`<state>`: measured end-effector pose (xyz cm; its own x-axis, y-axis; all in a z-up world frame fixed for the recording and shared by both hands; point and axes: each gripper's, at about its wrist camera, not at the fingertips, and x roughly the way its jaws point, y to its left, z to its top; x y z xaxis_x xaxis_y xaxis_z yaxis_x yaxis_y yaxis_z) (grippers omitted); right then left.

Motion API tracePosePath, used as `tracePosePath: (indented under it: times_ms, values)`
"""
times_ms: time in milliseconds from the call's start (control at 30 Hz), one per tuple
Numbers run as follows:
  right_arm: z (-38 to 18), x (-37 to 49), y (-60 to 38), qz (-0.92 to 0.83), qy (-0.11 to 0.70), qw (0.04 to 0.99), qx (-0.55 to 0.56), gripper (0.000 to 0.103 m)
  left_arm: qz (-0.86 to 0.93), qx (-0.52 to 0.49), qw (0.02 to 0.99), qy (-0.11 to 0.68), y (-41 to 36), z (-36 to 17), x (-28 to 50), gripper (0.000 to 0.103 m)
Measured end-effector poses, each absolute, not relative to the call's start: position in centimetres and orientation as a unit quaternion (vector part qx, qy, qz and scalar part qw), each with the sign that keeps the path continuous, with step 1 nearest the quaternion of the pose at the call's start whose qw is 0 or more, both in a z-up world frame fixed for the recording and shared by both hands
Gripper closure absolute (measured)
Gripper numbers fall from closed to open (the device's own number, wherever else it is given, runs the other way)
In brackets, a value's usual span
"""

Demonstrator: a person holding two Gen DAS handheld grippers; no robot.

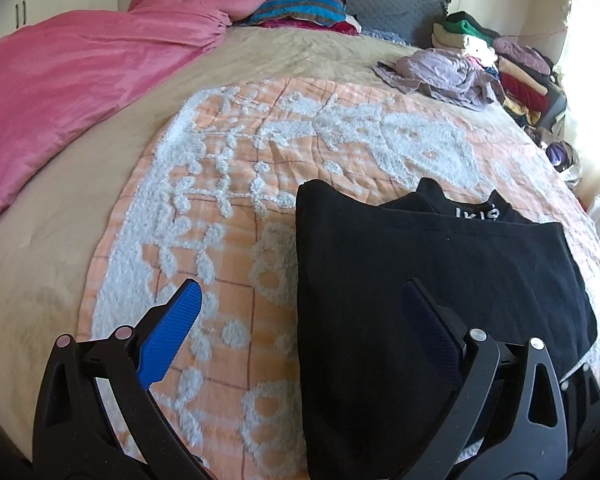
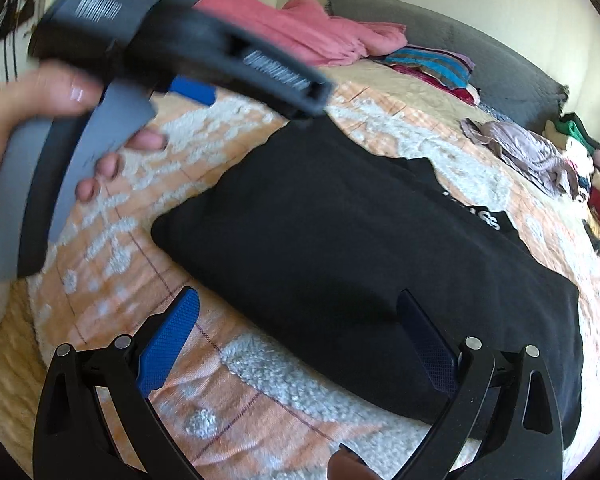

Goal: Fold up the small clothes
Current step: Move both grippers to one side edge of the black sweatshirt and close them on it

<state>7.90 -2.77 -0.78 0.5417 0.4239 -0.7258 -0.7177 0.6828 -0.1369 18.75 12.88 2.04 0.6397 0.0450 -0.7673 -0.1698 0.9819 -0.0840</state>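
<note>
Soft bed (image 1: pixel 260 60), so your black shirt (image 1: pixel 420 280) under both wide-apart, empty jaws could bunch if you grab one layer only.

White lettering on the black garment (image 2: pixel 340 240) ends "SS".

daylight from right, glare | fisheye-bent edges | left gripper (image 2: pixel 192 90) motion-blurred
</note>
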Motion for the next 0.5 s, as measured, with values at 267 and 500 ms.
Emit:
tracePosePath:
  times_ms: [267,500]
  values:
    - [-2.8,8.8,-0.6,0.304,0.311,0.856,-0.279,0.005,0.066,-0.068,0.896,0.434,13.2,1.3,20.6,0.01]
    - [-3.5,10.8,1.5,0.278,0.29,0.864,-0.302,0.005,0.073,-0.08,0.887,0.449,14.5,-0.1,21.9,0.01]
